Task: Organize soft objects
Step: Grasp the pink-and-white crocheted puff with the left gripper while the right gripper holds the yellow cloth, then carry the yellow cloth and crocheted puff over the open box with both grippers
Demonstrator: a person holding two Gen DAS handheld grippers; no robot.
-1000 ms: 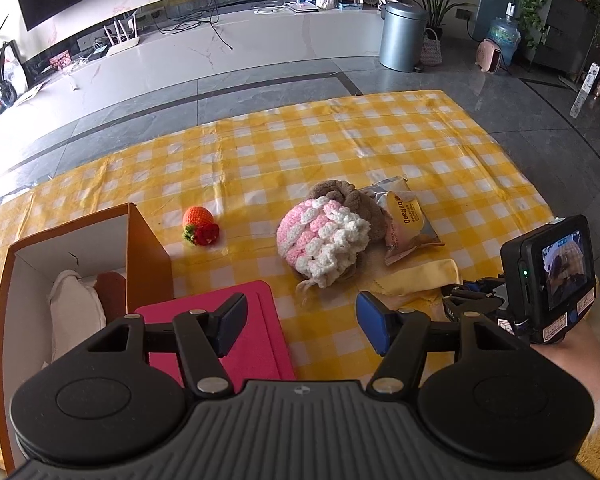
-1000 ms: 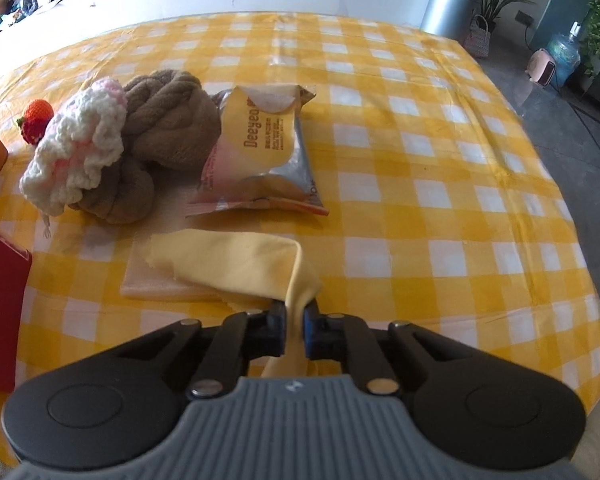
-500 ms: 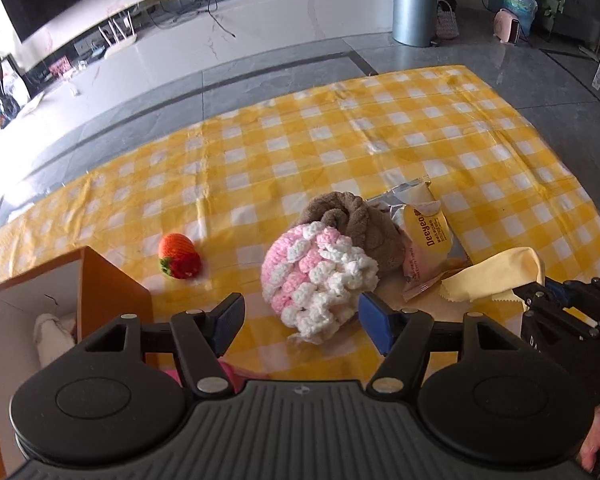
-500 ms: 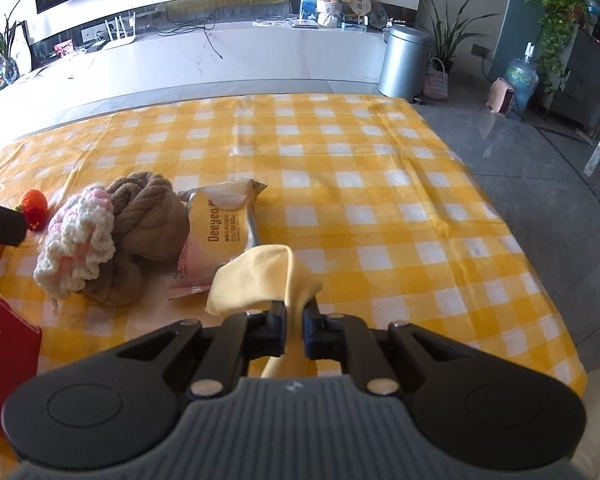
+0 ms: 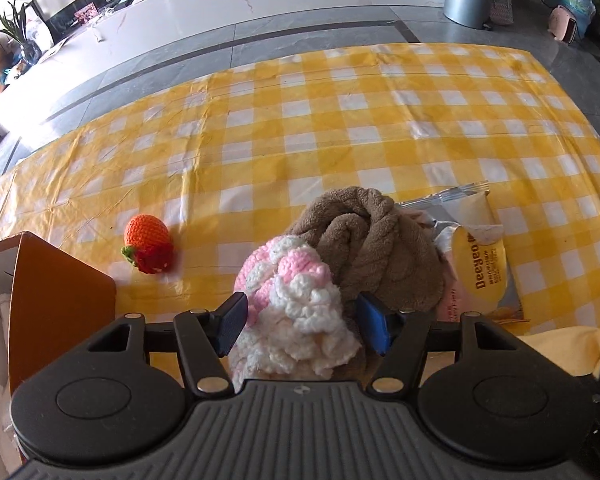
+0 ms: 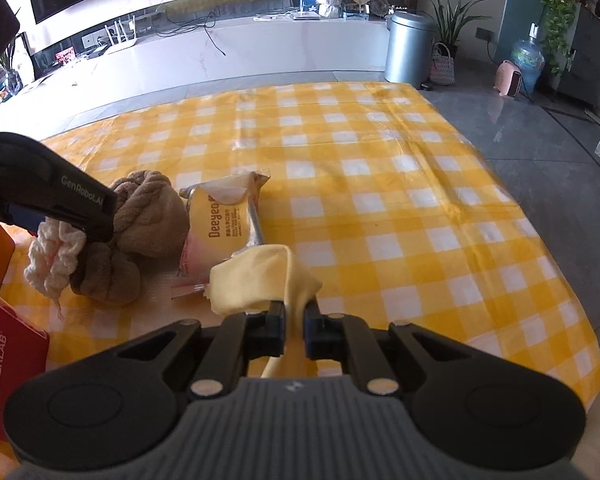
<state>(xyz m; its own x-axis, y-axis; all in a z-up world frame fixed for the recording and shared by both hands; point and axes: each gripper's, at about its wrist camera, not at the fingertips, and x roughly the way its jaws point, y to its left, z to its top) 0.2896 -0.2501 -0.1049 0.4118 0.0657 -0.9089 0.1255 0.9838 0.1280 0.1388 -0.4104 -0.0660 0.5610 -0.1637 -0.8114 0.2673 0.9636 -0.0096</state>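
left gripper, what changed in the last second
The left gripper came down over the pink-and-white crochet piece, which now sits between its jaws as they have just been closing. The right gripper lifted the yellow cloth, still clamped. Strawberry and snack packet stayed.

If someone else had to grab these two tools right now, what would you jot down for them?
Left gripper: jaws have just been closing around the pink-and-white crochet piece; not clearly clamped yet.
Right gripper: shut on the yellow cloth, lifted off the checked tablecloth.
On the table: brown towel against the crochet piece, snack packet beside it, crochet strawberry alone near the orange box.
Done: something pale already lies in the box.
Left: probably box the cloth, crochet piece, towel and strawberry.
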